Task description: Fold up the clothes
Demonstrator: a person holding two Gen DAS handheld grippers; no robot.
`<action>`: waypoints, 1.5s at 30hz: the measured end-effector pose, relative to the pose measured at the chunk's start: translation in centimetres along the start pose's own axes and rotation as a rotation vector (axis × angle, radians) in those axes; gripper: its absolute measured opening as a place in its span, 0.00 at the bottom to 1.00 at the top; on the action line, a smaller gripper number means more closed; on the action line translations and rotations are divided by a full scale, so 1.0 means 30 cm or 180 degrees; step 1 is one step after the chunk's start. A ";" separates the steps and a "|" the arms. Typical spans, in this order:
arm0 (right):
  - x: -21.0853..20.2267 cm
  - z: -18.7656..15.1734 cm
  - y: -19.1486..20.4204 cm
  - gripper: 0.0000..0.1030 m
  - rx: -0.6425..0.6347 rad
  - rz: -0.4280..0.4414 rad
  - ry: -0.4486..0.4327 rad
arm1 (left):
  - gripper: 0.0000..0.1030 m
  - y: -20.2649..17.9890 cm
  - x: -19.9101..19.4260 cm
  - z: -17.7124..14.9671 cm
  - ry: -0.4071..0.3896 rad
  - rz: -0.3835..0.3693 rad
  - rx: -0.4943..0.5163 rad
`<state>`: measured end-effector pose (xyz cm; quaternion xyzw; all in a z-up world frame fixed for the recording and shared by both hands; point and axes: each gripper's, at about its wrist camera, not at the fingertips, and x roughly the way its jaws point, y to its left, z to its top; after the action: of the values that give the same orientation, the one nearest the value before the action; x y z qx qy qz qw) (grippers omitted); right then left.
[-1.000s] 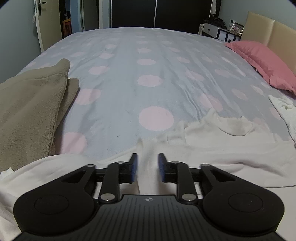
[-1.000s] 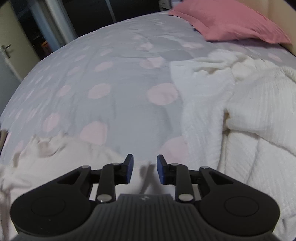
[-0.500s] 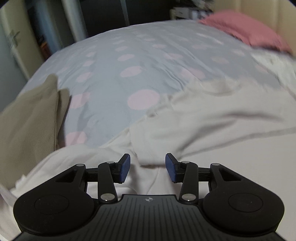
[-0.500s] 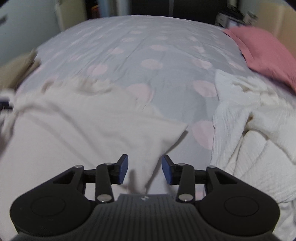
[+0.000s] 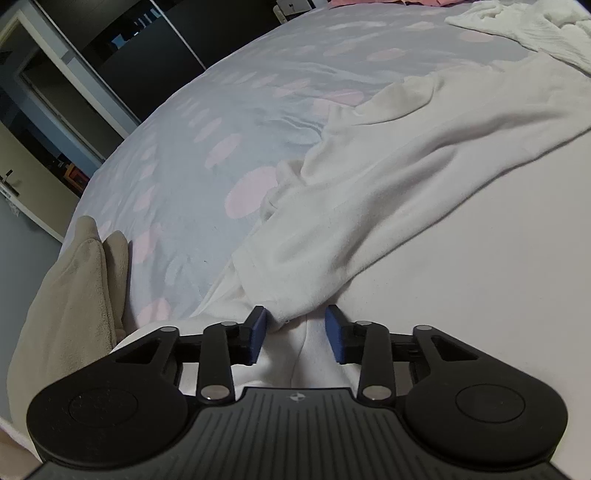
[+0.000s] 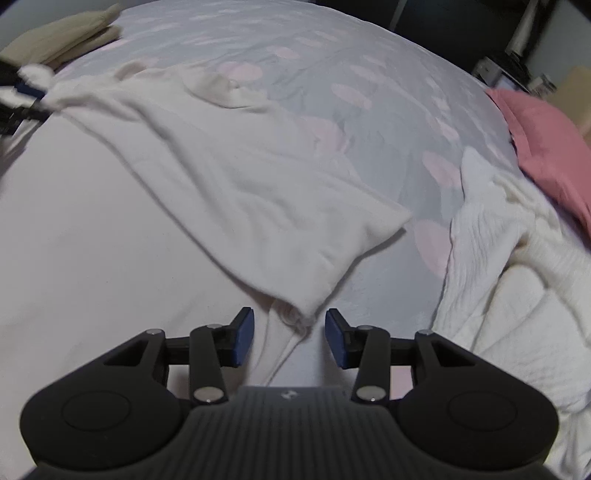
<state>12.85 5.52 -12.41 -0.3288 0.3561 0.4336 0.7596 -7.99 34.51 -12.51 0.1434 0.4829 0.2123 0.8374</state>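
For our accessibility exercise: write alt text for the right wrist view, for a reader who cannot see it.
The right gripper, jaws open, straddles a folded corner of a cream garment spread on a grey, pink-dotted bedspread. A white knitted garment and pink pillow lie right.

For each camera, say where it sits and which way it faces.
Left wrist: on the left gripper, looking along its open jaws, which have just been closing, over the white garment toward the beige folded cloth and dark wardrobe.
Right wrist: on the right gripper, jaws open, looking across the white garment toward the pink pillow and white knit pile.
Shared: the garment, the dotted bedcover, the beige cloth.
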 end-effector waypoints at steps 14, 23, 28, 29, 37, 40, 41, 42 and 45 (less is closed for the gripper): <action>-0.036 0.006 -0.035 0.25 0.0129 -0.0095 0.0156 | 0.15 0.004 -0.029 0.005 -0.0067 0.0012 0.0130; -0.026 -0.003 0.103 0.28 -0.1078 -0.0417 -0.0076 | 0.15 -0.088 -0.014 -0.015 -0.0172 0.0329 0.0820; -0.014 -0.019 0.115 0.12 -0.1430 -0.0545 -0.0081 | 0.03 -0.076 -0.033 0.006 -0.0260 0.0296 0.0762; -0.021 -0.009 0.103 0.05 -0.1346 -0.0532 -0.0099 | 0.02 -0.064 -0.046 0.014 -0.0292 0.0307 0.0717; -0.040 0.026 0.027 0.03 -0.0954 -0.0413 0.0003 | 0.00 -0.025 -0.086 -0.027 -0.0174 0.0221 0.0833; -0.022 0.005 0.048 0.03 -0.1017 -0.0382 0.0085 | 0.01 -0.046 -0.051 -0.060 -0.0097 0.0163 0.0921; -0.017 0.000 0.053 0.04 -0.1034 -0.0383 0.0096 | 0.04 -0.053 -0.048 -0.066 -0.0109 0.0170 0.0934; -0.017 -0.001 0.054 0.04 -0.1032 -0.0370 0.0102 | 0.04 -0.060 -0.046 -0.072 -0.0123 0.0181 0.0945; -0.033 0.008 0.047 0.13 -0.0945 -0.0271 0.0115 | 0.13 -0.049 -0.060 -0.067 -0.0096 0.0135 0.0861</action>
<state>11.29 5.86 -11.75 -0.4600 0.2874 0.4429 0.7139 -10.20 32.42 -12.81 0.2683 0.4913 0.1607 0.8129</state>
